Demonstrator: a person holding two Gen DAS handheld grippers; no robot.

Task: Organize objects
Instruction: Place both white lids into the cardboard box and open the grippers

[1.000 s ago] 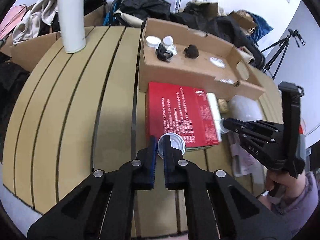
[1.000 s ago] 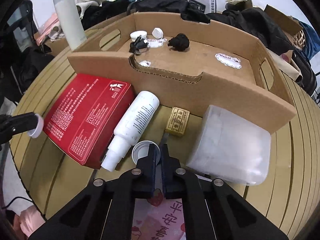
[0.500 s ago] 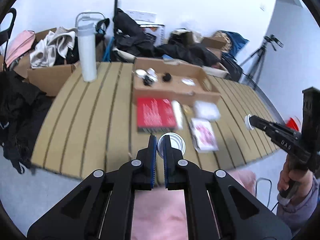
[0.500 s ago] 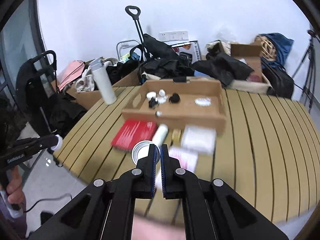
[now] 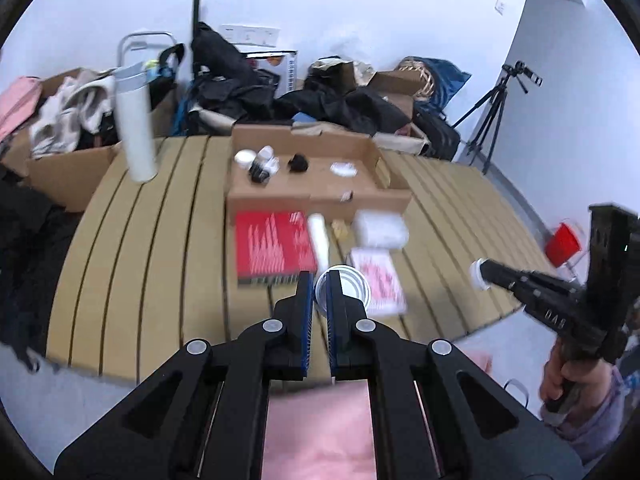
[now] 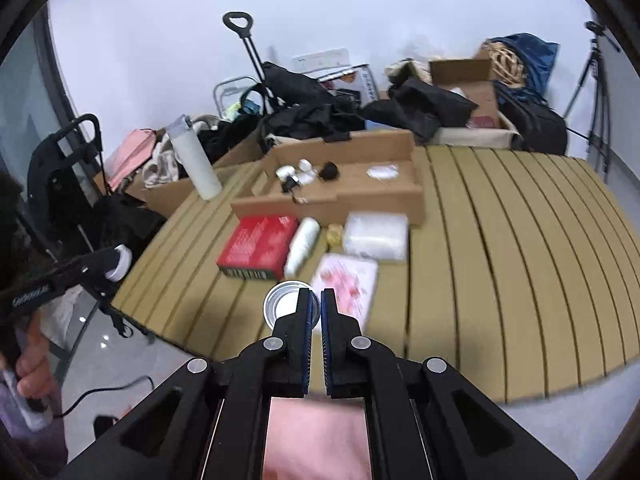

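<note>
My left gripper (image 5: 318,292) is shut on the rim of a white cap (image 5: 343,289), held above the table's near edge. My right gripper (image 6: 314,308) is shut on another white cap (image 6: 282,306), also held high and back from the table. Each gripper shows in the other's view: the right one (image 5: 480,274) at the right, the left one (image 6: 116,262) at the left. On the slatted table (image 6: 500,240) lie a red box (image 6: 258,246), a white bottle (image 6: 302,245), a small yellow packet (image 6: 334,235), a clear plastic pack (image 6: 376,236) and a pink pouch (image 6: 346,284).
An open cardboard tray (image 6: 340,196) behind them holds small caps and black items. A tall white flask (image 6: 194,160) stands at the table's left rear. Bags, boxes and clothes pile behind the table. A tripod (image 5: 492,116) stands at the right.
Both grippers have pulled up and far back from the table, each keeping its cap. In the last half second the views have edged slightly closer again.
</note>
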